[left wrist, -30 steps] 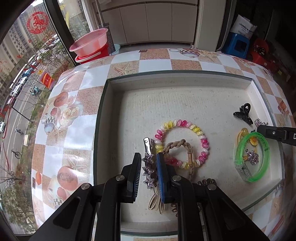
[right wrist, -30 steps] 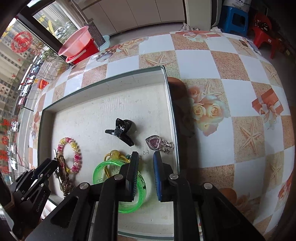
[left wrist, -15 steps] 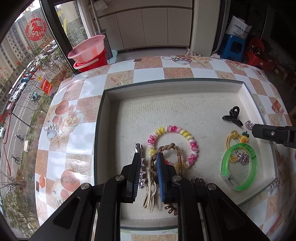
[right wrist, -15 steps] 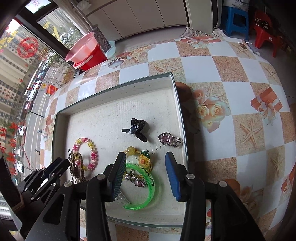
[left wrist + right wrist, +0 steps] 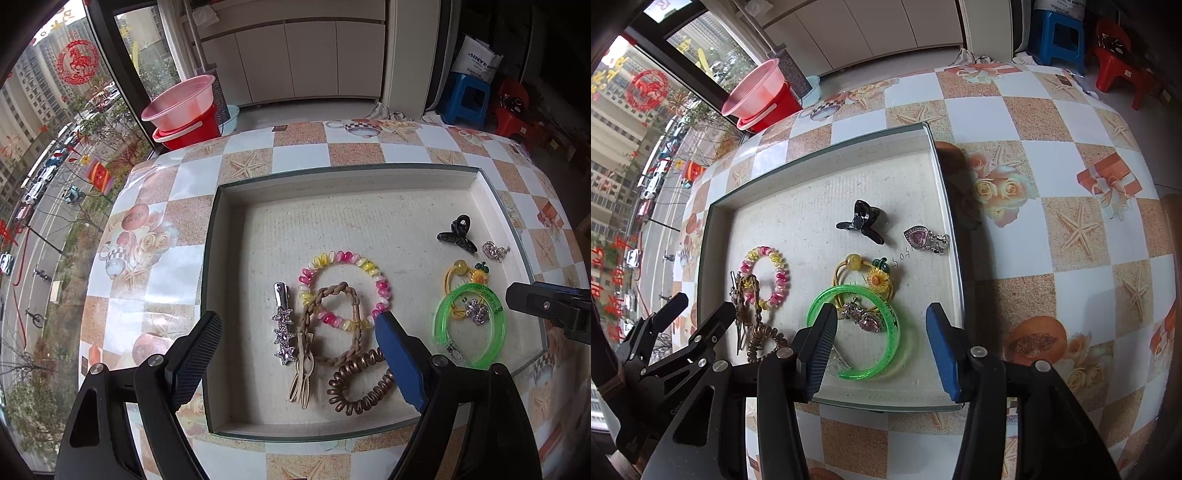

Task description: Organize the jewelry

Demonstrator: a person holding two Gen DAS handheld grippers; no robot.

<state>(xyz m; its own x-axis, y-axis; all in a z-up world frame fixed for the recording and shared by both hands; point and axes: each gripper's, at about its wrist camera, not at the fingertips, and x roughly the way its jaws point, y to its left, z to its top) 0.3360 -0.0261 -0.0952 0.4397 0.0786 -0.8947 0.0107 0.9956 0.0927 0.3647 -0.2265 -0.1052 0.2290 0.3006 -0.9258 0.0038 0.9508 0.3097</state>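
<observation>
left gripper (image 5: 299, 339), jaws just sprung wide, has released the silver star-studded hair clip (image 5: 283, 325), now lying at 6 o'clock in the shallow grey tray (image 5: 229, 192); right gripper (image 5: 882, 332), jaws also opening, hangs empty over the green translucent bangle (image 5: 886, 354).

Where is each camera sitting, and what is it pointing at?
Left wrist: sits on the left gripper, looking steeply down at the tray's left half; its two fingers show, wide open, with the right gripper's tip at the right edge.
Right wrist: sits on the right gripper, looking down at the tray's right half; its fingers show, open, with the left gripper at the lower left.
Both see: the green bangle, black claw clip and pink-yellow bead bracelet.
</observation>
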